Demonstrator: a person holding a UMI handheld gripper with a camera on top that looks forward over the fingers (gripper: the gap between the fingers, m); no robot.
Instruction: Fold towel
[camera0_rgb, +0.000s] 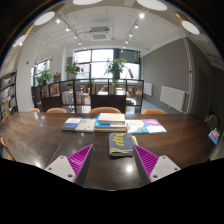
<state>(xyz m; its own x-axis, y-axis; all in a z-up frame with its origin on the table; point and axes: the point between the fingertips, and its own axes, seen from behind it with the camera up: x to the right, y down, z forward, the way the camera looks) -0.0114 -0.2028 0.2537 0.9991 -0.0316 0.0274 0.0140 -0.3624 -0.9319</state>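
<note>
A folded grey-blue towel (120, 144) with a yellow mark lies on the dark wooden table (40, 135), just ahead of the fingers and between their lines. My gripper (112, 160) is held above the table, open wide, with nothing between the purple pads (81, 159). The towel is apart from both fingers.
Books and magazines (110, 124) lie across the table beyond the towel. Chairs (104, 110) stand at the far side. Shelves with plants (72, 92) and windows are behind. A small object (213, 134) sits at the table's right end.
</note>
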